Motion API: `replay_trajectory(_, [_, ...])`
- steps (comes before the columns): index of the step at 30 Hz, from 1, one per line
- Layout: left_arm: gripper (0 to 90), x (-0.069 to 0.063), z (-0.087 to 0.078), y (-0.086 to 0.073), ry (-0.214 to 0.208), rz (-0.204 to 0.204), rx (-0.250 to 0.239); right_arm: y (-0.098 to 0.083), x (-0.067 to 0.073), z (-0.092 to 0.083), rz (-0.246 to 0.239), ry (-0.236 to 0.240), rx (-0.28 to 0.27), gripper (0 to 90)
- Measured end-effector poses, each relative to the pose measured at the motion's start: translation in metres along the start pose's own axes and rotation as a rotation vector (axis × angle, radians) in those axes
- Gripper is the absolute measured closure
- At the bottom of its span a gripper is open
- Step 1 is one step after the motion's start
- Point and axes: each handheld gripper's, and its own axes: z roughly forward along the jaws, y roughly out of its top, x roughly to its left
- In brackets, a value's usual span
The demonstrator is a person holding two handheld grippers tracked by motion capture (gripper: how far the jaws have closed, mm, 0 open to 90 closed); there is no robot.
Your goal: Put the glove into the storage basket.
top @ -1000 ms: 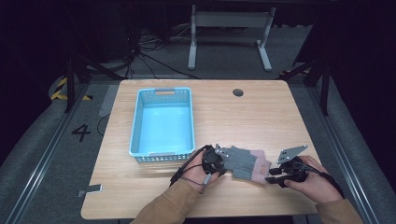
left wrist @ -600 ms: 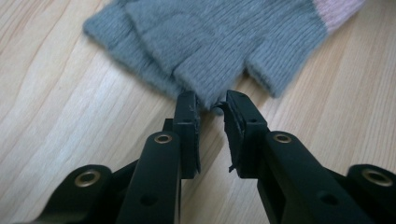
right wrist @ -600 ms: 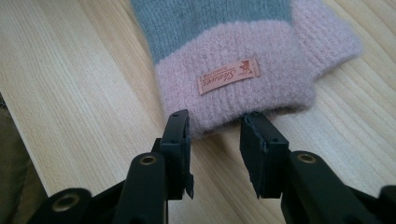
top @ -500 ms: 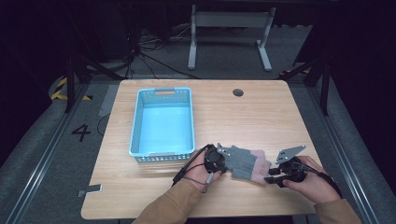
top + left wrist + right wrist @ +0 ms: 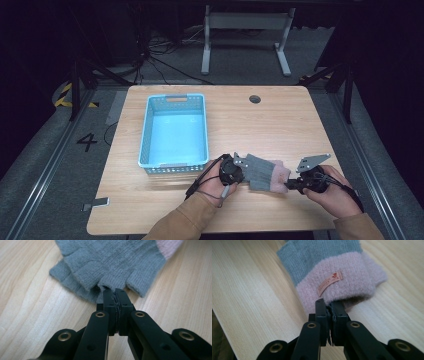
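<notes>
While both forearms reach in low over the wooden table (image 5: 280, 125), the left gripper (image 5: 115, 296) has its jaws clamped on the finger end of a grey fingerless glove (image 5: 107, 262), and the right gripper (image 5: 329, 306) is clamped on its pink cuff (image 5: 344, 277) (small tan label just ahead). Beyond the left gripper stands a blue basket (image 5: 146, 135).

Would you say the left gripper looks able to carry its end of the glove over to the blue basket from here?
Probably yes: the left gripper is shut on the grey glove, and bare table separates it from the blue basket. However, the right gripper pins the pink cuff.
</notes>
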Motion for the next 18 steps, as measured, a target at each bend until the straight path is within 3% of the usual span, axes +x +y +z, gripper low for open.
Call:
replay_trajectory(10, [88.6, -0.005, -0.013, 0.0, 0.007, -0.003, -0.045, 0.007, -0.006, -0.014, 0.0, -0.062, -0.084, 87.3])
replay_trajectory(18, [88.6, -0.008, -0.017, 0.0, -0.016, -0.009, -0.046, 0.01, -0.013, -0.012, 0.009, -0.067, -0.106, 87.3])
